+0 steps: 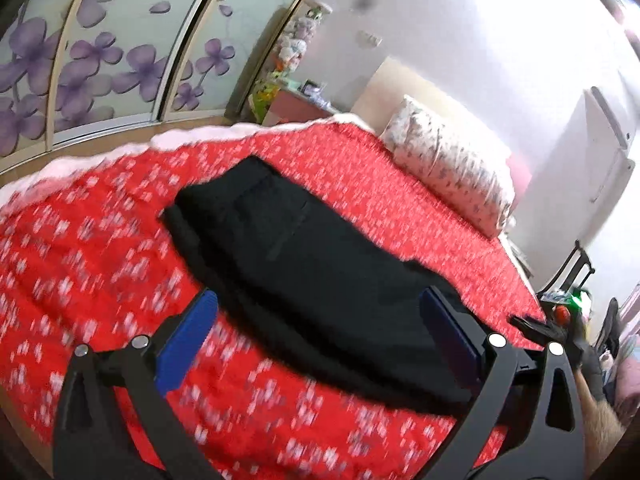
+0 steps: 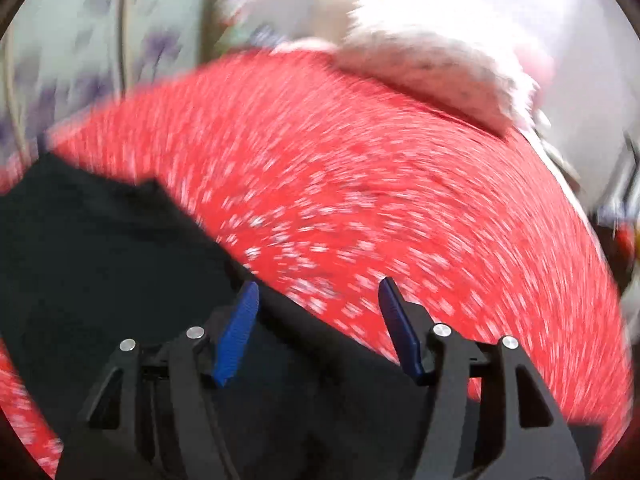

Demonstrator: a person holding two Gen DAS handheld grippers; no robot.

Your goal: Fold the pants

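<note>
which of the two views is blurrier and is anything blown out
Right wrist view is blurrier: the red bedspread and pillow streak. Left wrist view is milder, with the black pants fairly sharp; its upper-right wall is blown out.

A bed (image 1: 100, 240) with a red, white-flecked cover carries everything. Black pants (image 1: 312, 272) lie flat across it. A patterned pillow (image 1: 448, 168) sits at its head.

Your left gripper (image 1: 316, 312) hangs wide open above the black pants (image 1: 304, 264) lying on the red bedspread (image 1: 100, 248).
</note>
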